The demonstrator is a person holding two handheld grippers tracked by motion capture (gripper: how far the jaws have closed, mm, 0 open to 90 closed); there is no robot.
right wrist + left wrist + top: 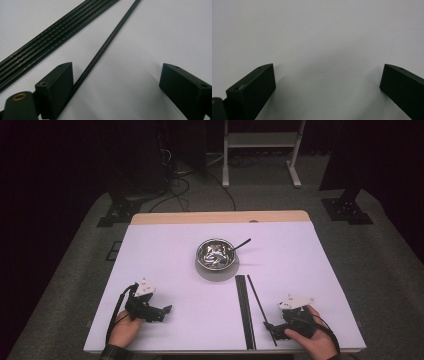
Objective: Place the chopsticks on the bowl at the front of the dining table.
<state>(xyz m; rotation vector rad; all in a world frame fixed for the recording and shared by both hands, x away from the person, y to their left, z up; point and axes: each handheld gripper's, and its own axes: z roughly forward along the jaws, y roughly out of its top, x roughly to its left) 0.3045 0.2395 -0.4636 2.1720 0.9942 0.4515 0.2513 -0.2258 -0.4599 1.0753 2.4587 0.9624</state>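
Observation:
A steel bowl [216, 255] sits mid-table with a thin black utensil handle [240, 244] leaning out of it to the right. In front of it lies a flat bundle of black strips [245, 311] [53, 33], and a single thin black rod [260, 306] [105, 48] lies beside it, angled slightly. My right gripper [270, 327] [116, 75] rests open on the table at the rod's near end; the rod runs just inside its left jaw. My left gripper [166, 309] [327, 80] is open over bare table at the front left, holding nothing.
The white table top [165, 250] has a wooden strip along its far edge [220, 217]. Beyond it stand a white frame [261, 150], dark stands and floor cables. Both hands rest near the table's front edge.

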